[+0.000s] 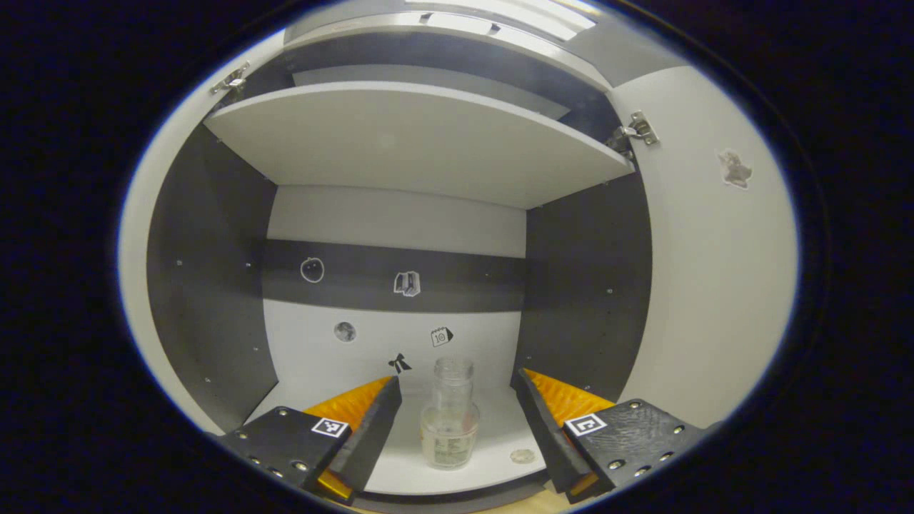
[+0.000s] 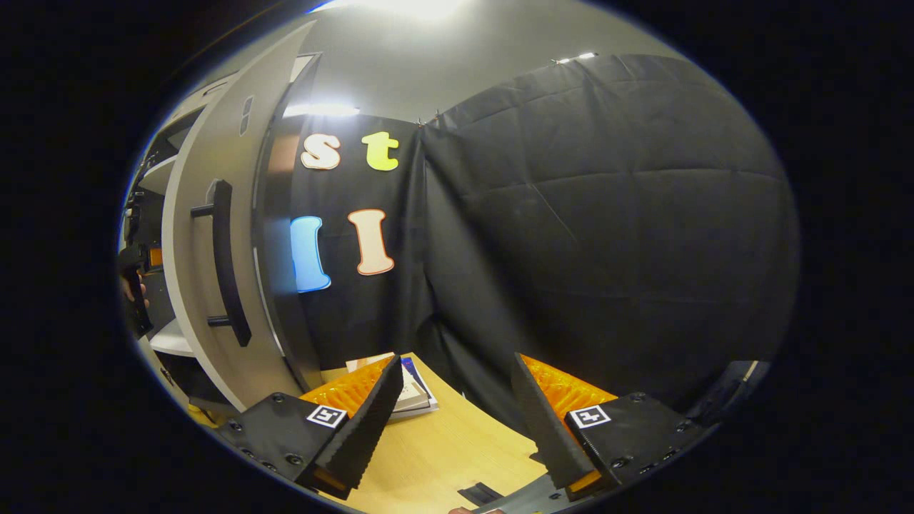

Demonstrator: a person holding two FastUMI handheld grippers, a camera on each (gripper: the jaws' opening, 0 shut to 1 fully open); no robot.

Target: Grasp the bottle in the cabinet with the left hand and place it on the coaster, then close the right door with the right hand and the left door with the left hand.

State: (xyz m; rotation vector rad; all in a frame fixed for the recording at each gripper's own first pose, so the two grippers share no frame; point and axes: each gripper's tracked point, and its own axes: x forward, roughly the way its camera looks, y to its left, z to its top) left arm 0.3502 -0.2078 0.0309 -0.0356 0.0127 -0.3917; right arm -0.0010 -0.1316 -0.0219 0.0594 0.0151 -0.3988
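Bottle (image 1: 450, 417) of clear glass stands upright on the cabinet floor (image 1: 493, 428), on the lower level under a shelf (image 1: 400, 135), as the left gripper view looks straight into the open cabinet (image 1: 400, 271). It has no cap on its open neck, and a small round disc (image 1: 522, 455) lies on the floor just to its right. Small stickers dot the back wall behind it. The right door (image 1: 714, 271) stands swung wide at the right edge, its hinge near the shelf end.

The right gripper view faces away instead: the outer face of an open door (image 2: 193, 264) with its dark bar handle (image 2: 223, 260) at the left, the black cloth wall behind, and a wooden bench (image 2: 443, 442) below with a book (image 2: 414, 389) lying near the wall. At the far left edge a hand (image 2: 136, 289) with dark hardware shows inside the cabinet opening.

Room around the bottle is open on both sides and above, up to the shelf.

The left gripper (image 1: 457, 421) has its fingers spread wide, one on each side of the bottle, not touching it. The right gripper (image 2: 453, 421) is likewise spread apart above the bench, holding nothing.
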